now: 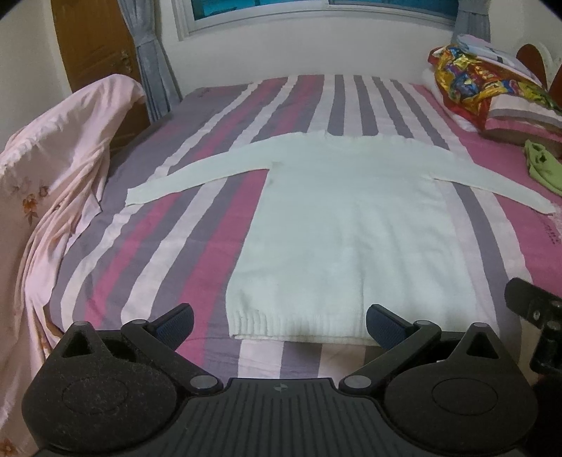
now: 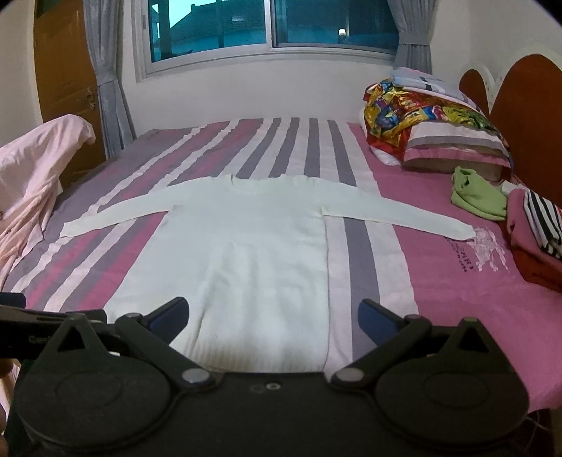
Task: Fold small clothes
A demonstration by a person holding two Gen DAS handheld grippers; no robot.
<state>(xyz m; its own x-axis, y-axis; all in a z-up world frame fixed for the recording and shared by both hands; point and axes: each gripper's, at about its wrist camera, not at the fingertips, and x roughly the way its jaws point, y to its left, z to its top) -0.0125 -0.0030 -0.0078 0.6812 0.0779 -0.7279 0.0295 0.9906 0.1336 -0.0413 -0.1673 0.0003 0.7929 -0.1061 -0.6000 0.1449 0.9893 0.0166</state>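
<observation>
In the middle of the striped bedspread [image 1: 196, 197] your white sweater [image 1: 347, 225] lies flat and fully spread, hem toward you and neckline toward the window [image 2: 274, 24]. Both sleeves run out straight to the sides: the left sleeve [image 1: 189, 175] across the purple and pink stripes, the right sleeve [image 2: 400, 214] onto the plain pink panel, its cuff touching the printed logo [image 2: 484, 253]. No fold shows anywhere, so by my reading you have the laying-out done and all the folding left: sleeves in, then the body doubled.

Your left gripper [image 1: 279, 321] hangs just above the ribbed hem with its fingers spread wide and nothing between them; the right gripper [image 2: 274, 316] sits the same way, spread and empty, over the hem's right half. Neither touches the cloth as far as these views show.

Around the sweater the bedspread is bare, which gives you room to swing each sleeve inward. Off to the right, well apart from the sleeve cuff, lie a green garment [image 2: 477, 197], a stack of red and striped clothes [image 2: 537, 232] and pillows under a bright patterned cloth [image 2: 421, 116] by the headboard [image 2: 527, 119]. A pink sheet [image 1: 59, 168] is draped at the left edge, near the left cuff but not on it. Nothing blocks you; only watch that the right cuff's sweep stays short of the green garment.
</observation>
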